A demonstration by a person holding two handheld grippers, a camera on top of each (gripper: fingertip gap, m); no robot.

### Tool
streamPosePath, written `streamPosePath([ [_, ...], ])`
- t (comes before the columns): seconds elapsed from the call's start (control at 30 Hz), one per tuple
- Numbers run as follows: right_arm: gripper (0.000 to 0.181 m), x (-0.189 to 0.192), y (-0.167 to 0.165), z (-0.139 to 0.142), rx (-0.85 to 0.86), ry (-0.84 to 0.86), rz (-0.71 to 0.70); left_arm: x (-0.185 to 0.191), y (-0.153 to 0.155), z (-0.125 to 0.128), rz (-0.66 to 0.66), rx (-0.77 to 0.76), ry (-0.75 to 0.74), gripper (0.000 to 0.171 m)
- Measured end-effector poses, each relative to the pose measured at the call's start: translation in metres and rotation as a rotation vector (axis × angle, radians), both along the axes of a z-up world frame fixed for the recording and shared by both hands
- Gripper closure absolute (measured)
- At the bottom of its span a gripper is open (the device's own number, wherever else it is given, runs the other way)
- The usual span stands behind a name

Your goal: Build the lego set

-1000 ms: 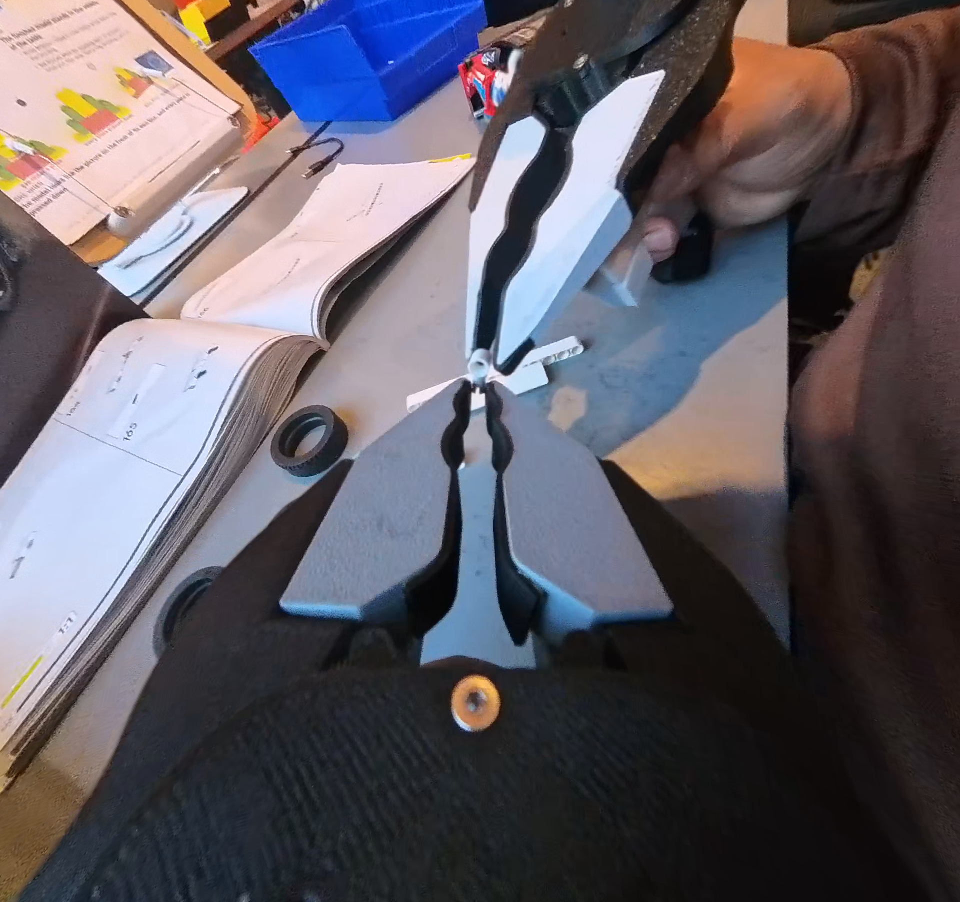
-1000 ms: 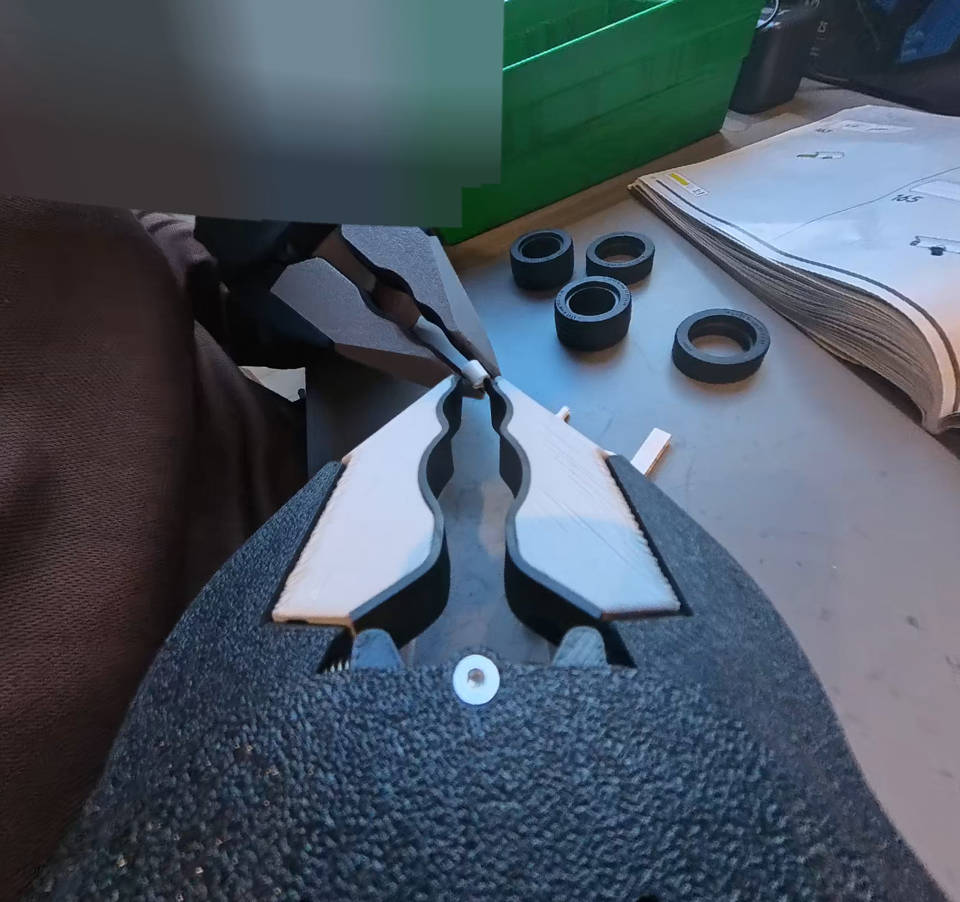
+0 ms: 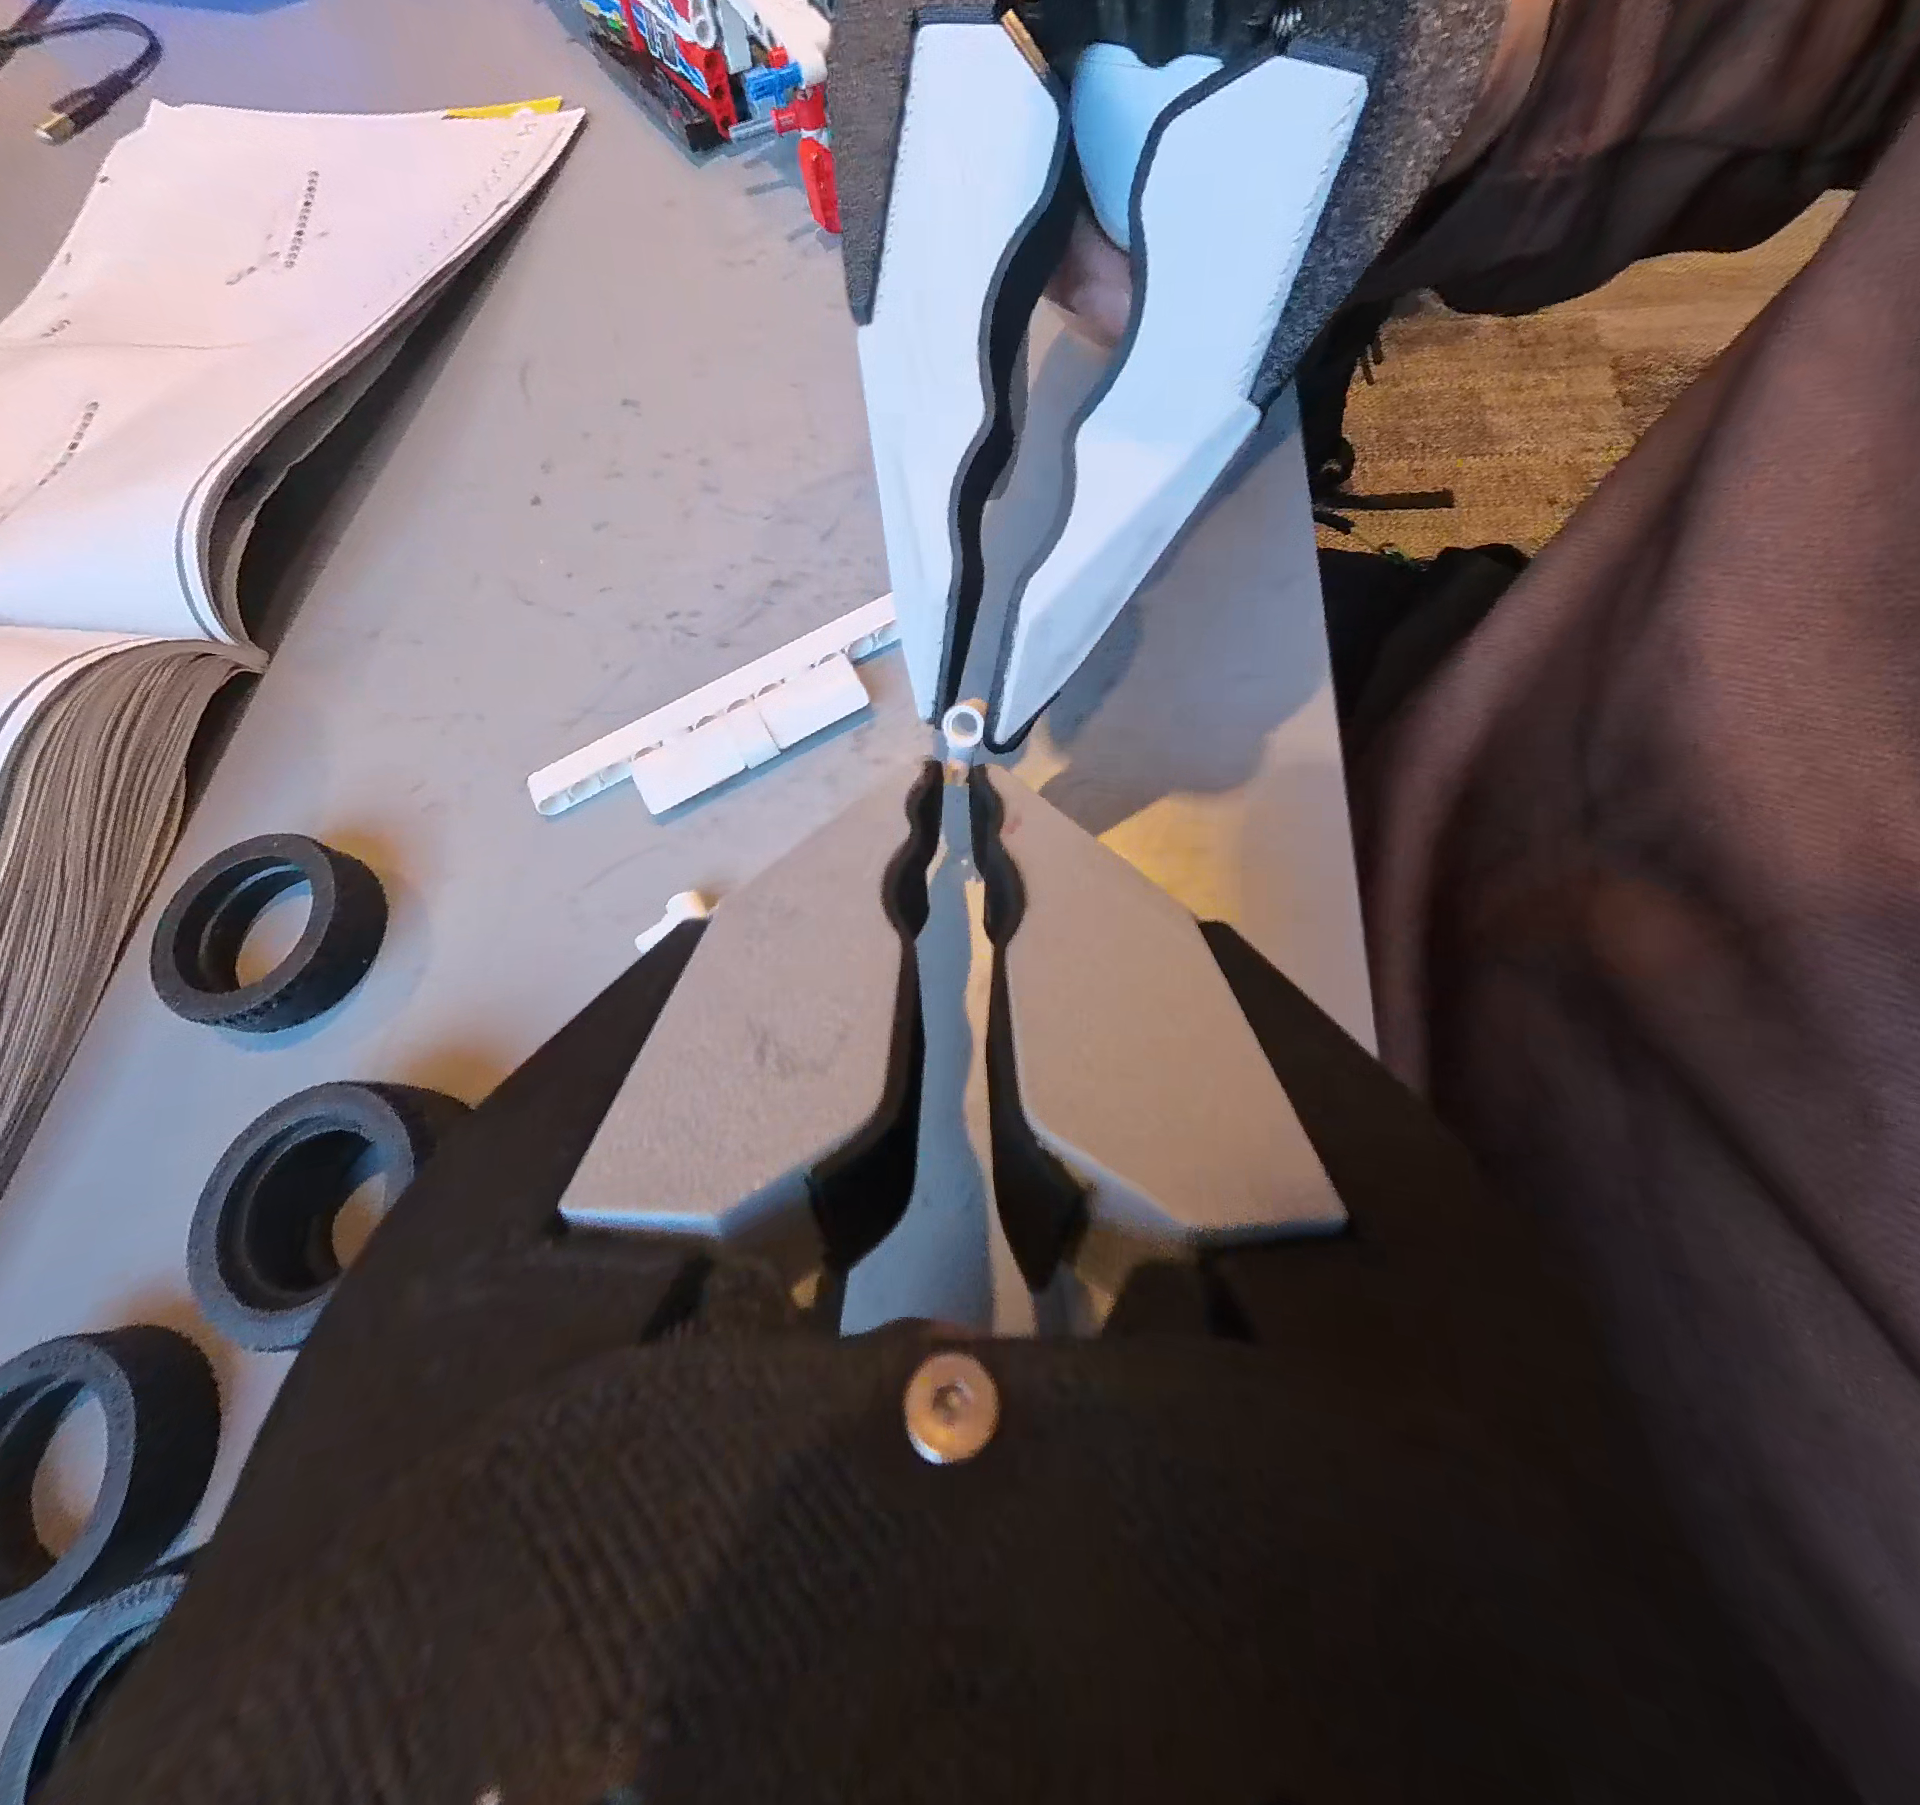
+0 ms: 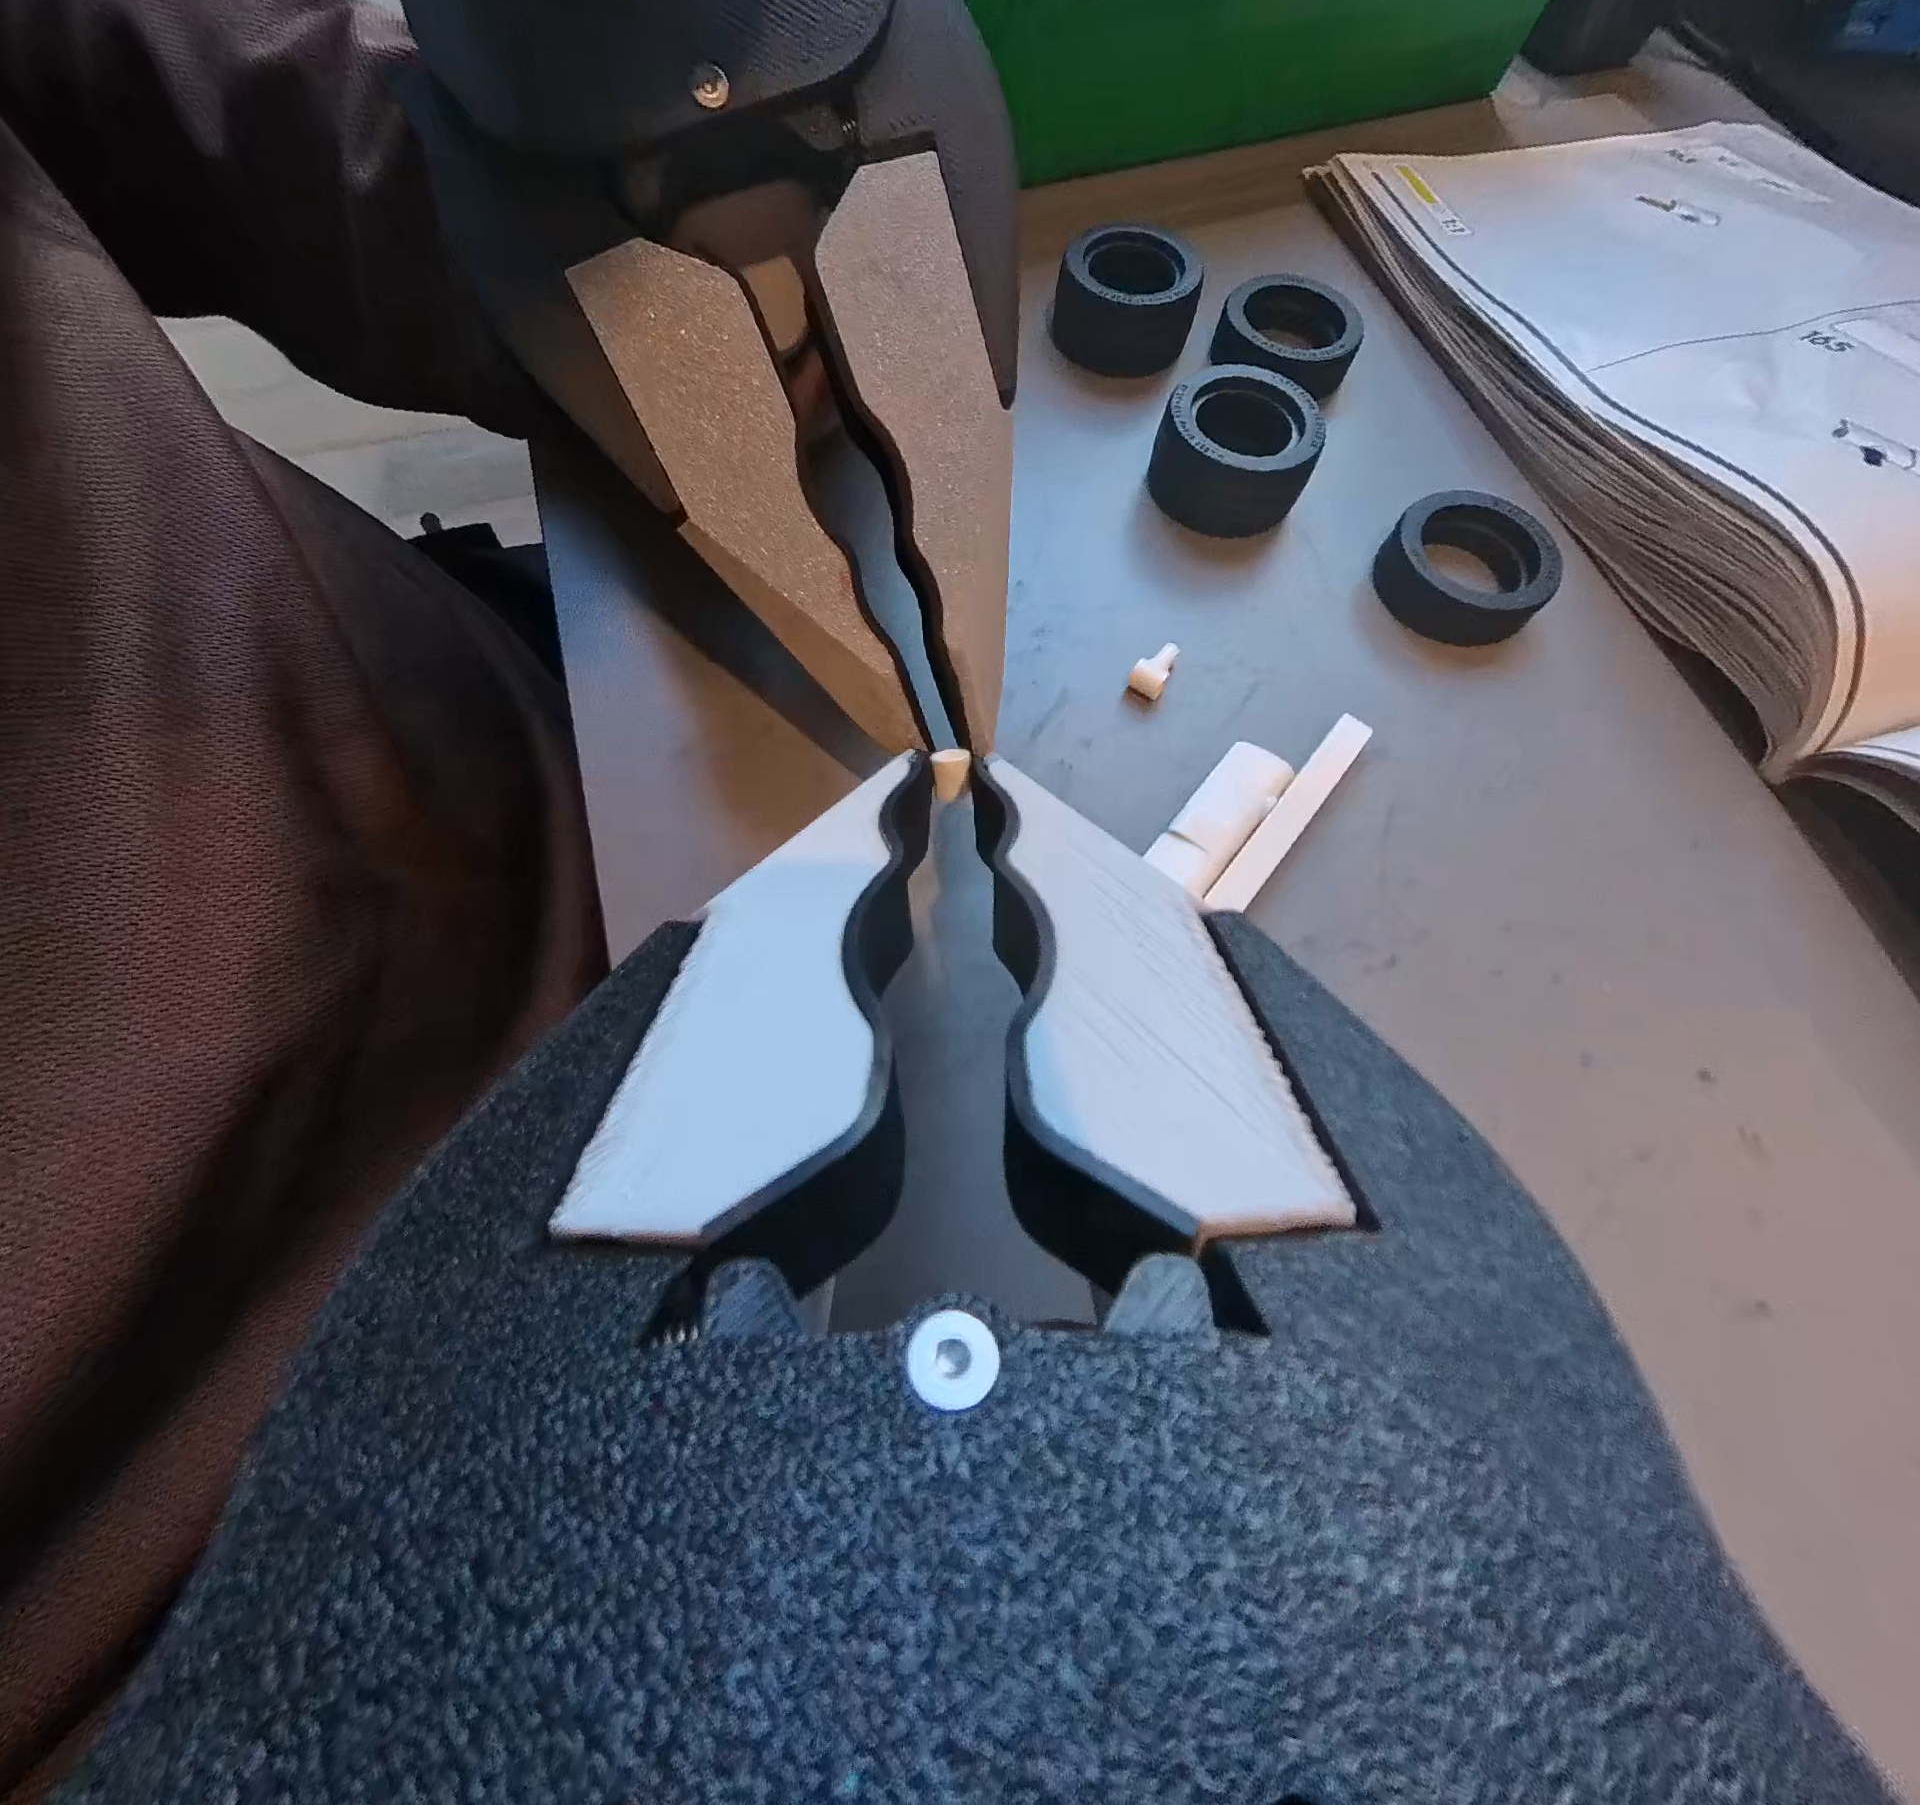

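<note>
In the left wrist view my left gripper (image 3: 956, 781), with grey fingers, is shut on a thin light pin (image 3: 957, 770). My right gripper (image 3: 966, 721), with white fingers, comes in from above, tip to tip with it, shut on a small white round connector (image 3: 964, 719). In the right wrist view my right gripper (image 4: 949, 768) pinches the small pale piece (image 4: 949, 774), and the left gripper (image 4: 940, 739) meets it from above. Both hover just above the grey table (image 3: 582, 508). On it lie a white beam with panel pieces (image 3: 717, 729) and a loose white pin (image 4: 1151, 672).
Several black tyres (image 4: 1236, 446) lie by an open instruction book (image 4: 1662, 353), also in the left wrist view (image 3: 260, 301). A partly built red and white model (image 3: 686, 10) stands at the back, a green bin (image 4: 1247, 10) behind the tyres. A person's brown sleeve (image 3: 1662, 820) flanks the grippers. The grippers are tip to tip, or close to it.
Both grippers stay tip to tip on the small parts. They have swung round to face each other more squarely, and the beam, tyres and model have shifted in view.
</note>
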State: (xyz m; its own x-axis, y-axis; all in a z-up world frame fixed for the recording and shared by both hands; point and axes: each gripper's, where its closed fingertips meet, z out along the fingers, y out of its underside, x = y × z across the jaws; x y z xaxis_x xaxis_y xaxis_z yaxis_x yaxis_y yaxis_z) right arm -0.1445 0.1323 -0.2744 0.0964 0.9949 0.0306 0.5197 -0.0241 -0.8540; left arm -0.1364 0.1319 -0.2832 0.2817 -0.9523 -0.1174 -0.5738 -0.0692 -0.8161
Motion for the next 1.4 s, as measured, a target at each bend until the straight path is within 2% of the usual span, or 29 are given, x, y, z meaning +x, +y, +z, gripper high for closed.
streamPosePath([
  [0.2,0.174,0.004,-0.001,0.001,-0.004,0.004,-0.023,0.003,-0.003,0.002,-0.015,0.034,-0.003,0.170],
  [0.67,0.174,0.006,0.002,-0.001,0.031,-0.009,-0.043,0.005,0.000,0.001,-0.011,-0.001,-0.007,0.169],
  [0.77,0.174,0.011,0.007,-0.002,0.067,-0.019,-0.076,0.004,0.004,0.002,0.014,-0.016,-0.019,0.151],
  [0.83,0.174,0.017,0.014,-0.002,0.108,-0.028,-0.129,0.004,0.011,0.004,0.051,-0.040,-0.040,0.146],
  [0.93,0.174,0.029,0.021,-0.003,0.178,-0.057,-0.202,0.007,0.025,0.009,0.067,-0.081,-0.062,0.118],
  [1.0,0.174,0.035,0.023,-0.005,0.228,-0.088,-0.233,0.008,0.040,0.011,0.056,-0.079,0.013,0.107],
  [1.13,0.174,0.044,0.022,-0.012,0.298,-0.159,-0.258,0.005,0.066,0.000,-0.039,0.000,0.298,0.106],
  [1.3,0.174,0.049,0.017,-0.014,0.364,-0.192,-0.281,0.002,0.074,-0.015,-0.267,0.171,0.588,0.118],
  [1.4,0.174,0.055,0.016,-0.014,0.411,-0.213,-0.293,0.004,0.071,-0.019,-0.332,0.150,0.639,0.121],
])
